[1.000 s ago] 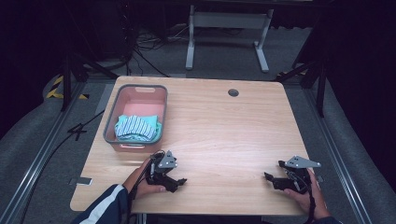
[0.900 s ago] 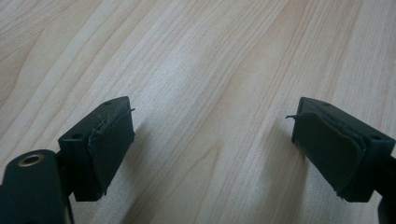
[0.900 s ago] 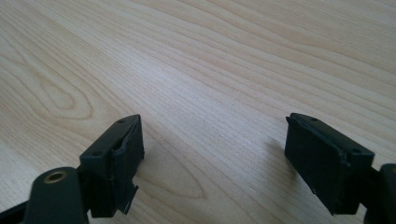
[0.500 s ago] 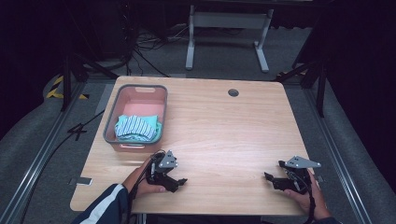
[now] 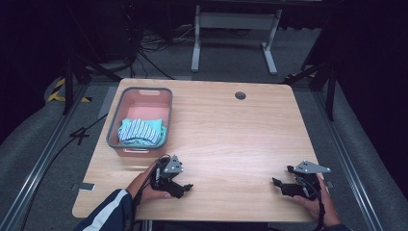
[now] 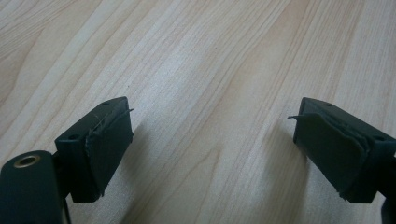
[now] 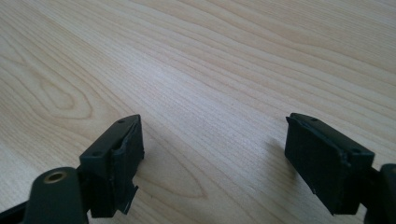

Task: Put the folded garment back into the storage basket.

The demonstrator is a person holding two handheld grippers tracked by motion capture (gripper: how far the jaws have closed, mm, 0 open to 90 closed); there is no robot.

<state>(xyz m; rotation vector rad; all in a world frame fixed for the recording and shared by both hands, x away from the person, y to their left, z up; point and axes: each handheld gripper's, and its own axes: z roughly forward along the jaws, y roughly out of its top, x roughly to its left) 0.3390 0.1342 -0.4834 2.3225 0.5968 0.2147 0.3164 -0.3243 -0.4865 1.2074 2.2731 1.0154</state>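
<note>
A pink basket (image 5: 115,126) with a grey rim stands at the table's left, holding folded striped teal-and-white cloth (image 5: 140,131). My left gripper (image 5: 185,188) rests near the front edge, just in front of the basket, held by a hand in a dark sleeve. Its jaws stand open over bare wood, as the left gripper view confirms (image 6: 212,149). My right gripper (image 5: 280,177) sits at the front right of the table, pointing left. It is open too, with only wood grain between its pads (image 7: 212,163).
The light wooden table (image 5: 231,139) has a round cable hole (image 5: 240,95) at the back centre. A grey metal stand (image 5: 235,29) and cables lie on the dark floor beyond. Floor rails run along both sides of the table.
</note>
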